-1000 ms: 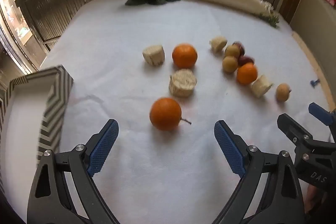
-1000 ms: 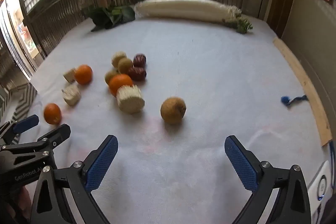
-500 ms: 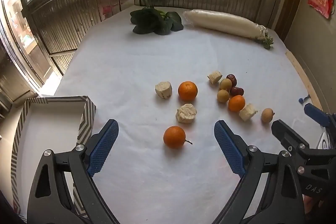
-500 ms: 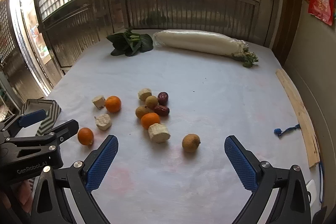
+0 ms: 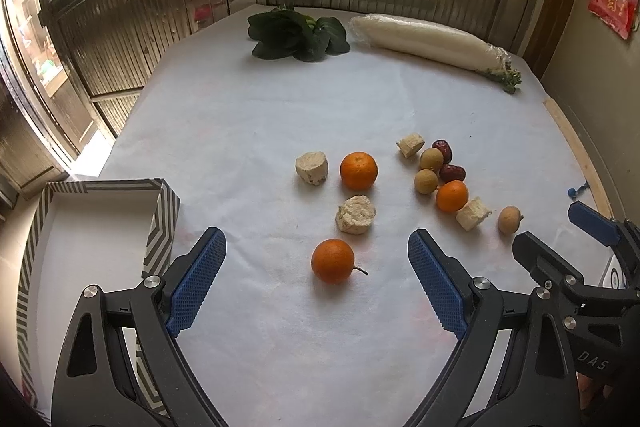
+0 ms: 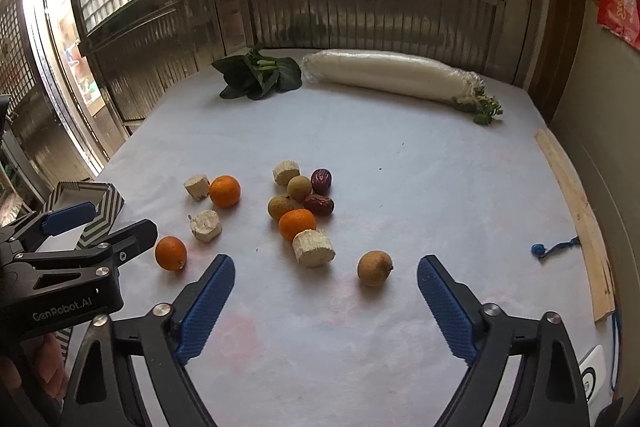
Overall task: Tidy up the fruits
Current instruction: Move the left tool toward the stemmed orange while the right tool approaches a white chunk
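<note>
Box (image 5: 104, 223) sits at far left. Right of it, a stemmed orange (image 5: 333, 261) lies ahead of the wide, empty left gripper (image 5: 316, 283). Further right, the right gripper (image 6: 326, 303), empty, its jaws just narrowed slightly, faces a longan (image 6: 374, 267).

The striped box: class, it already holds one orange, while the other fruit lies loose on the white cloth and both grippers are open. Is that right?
Not quite. The striped box holds nothing that shows; its white inside is bare in the left wrist view. All three oranges, including the nearest orange, lie on the white cloth. The left gripper and right gripper are open, as stated.
</note>
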